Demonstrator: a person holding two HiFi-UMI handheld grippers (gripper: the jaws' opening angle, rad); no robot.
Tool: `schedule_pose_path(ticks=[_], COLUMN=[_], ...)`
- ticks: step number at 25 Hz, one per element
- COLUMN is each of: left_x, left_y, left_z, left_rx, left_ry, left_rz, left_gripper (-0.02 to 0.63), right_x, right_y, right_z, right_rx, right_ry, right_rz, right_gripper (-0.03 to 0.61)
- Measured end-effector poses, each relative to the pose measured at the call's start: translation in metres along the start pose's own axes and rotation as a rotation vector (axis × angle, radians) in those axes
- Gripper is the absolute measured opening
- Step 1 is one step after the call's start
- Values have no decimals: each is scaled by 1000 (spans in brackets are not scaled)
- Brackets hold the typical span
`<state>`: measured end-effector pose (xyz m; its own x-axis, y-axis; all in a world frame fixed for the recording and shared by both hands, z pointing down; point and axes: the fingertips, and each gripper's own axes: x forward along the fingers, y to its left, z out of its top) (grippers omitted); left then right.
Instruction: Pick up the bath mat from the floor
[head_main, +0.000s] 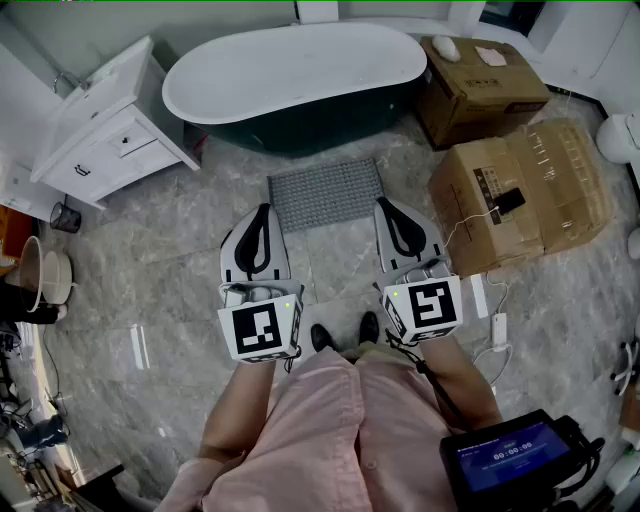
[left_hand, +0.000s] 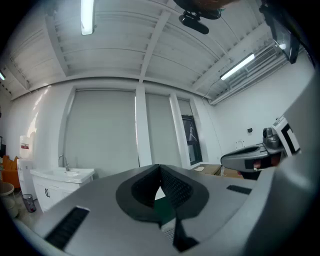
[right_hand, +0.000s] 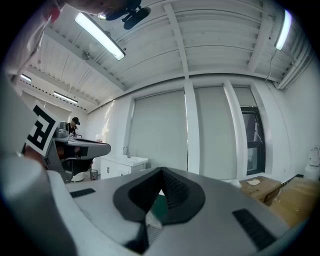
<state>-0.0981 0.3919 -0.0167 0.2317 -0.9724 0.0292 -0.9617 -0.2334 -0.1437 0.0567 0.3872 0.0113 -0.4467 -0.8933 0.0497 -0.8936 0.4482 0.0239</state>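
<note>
- bath mat (head_main: 326, 192) lies on the floor (head_main: 150, 290) just before the bathtub (head_main: 295, 70)
- sink cabinet (head_main: 110, 125) to the bathtub's left
- cardboard boxes (head_main: 520, 190) to its right

Grey marble-tiled floor (head_main: 150, 300) bearing a white oval freestanding bathtub (head_main: 300, 65), a white vanity cabinet (head_main: 110, 135) and brown cardboard boxes (head_main: 530, 185). White-blinded windows (right_hand: 160, 130) fill the wall; fluorescent ceiling tubes (right_hand: 100, 35) are lit.

A bathroom mocked up inside a test space: looking down, I see a freestanding bathtub (head_main: 295, 75), a white sink vanity (head_main: 110, 125) and a grey bath mat (head_main: 326, 192) on marble-look floor tiles (head_main: 160, 260). Beside the tub, cardboard boxes (head_main: 520, 190) and loose cables (head_main: 468, 222), with strip lights (right_hand: 99, 35) on a bare ribbed ceiling (right_hand: 215, 40), point to a lab rather than a home.
</note>
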Motion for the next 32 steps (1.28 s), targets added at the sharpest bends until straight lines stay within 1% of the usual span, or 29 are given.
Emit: schedule_pose_path(ticks=[6, 11, 13, 17, 19, 22, 24, 28, 32], left_x=[0, -3, -5, -8, -1, 15, 19, 19, 16], left_y=[0, 1, 0, 0, -12, -38, -46, -50, -42], left_z=[0, -2, -5, -8, -6, -3, -1, 3, 3], left_rx=[-5, -8, -9, -10, -3, 16, 32, 59, 75], left_ry=[5, 8, 11, 19, 25, 35, 41, 52, 70], left_rz=[1, 12, 16, 21, 27, 39, 52, 85, 117], left_gripper=[25, 25, 25, 25, 25, 25, 25, 25, 25], right_x=[-1, -4, -8, -12, -14, -17, -18, -19, -14], right_y=[-3, -1, -3, -7, -24, -60, -73, -91, -103], right_z=[1, 0, -2, -5, -8, -15, -18, -20, -23], right_rx=[-1, -1, 11, -3, 7, 19, 23, 35, 46], right_ry=[1, -4, -6, 0, 1, 3, 1, -4, 6], right_rz=[-6, 18, 12, -10, -16, -15, -8, 5, -3], right_gripper=[17, 17, 17, 18, 18, 18, 18, 18, 18])
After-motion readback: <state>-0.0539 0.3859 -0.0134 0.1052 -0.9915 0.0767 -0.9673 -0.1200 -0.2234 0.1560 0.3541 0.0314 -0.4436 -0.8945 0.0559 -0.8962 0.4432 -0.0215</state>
